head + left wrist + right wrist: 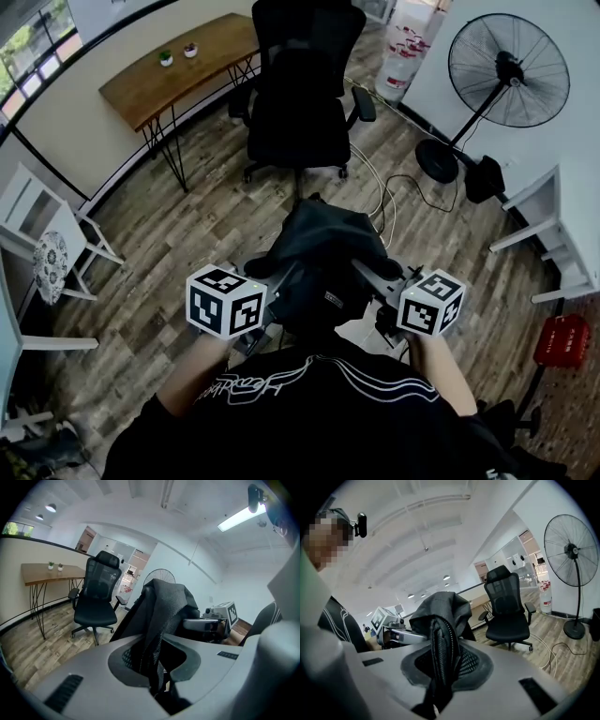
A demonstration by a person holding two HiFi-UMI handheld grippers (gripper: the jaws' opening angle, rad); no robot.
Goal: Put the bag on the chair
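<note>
A black bag (323,253) hangs in the air between my two grippers, above the wooden floor. My left gripper (279,281) is shut on its left side; in the left gripper view (154,665) a fold of mesh fabric (157,620) is pinched between the jaws. My right gripper (373,277) is shut on the bag's right side, where mesh padding (440,639) is clamped at the right gripper (440,667). The black office chair (300,103) stands ahead of the bag with its seat bare; it shows again as the chair (96,602) and the chair (506,611).
A wooden desk (178,66) with two small plants stands at the far left. A standing fan (506,75) is at the right, and cables (384,197) trail on the floor by the chair. White furniture (47,234) lines the left, a red crate (561,339) the right.
</note>
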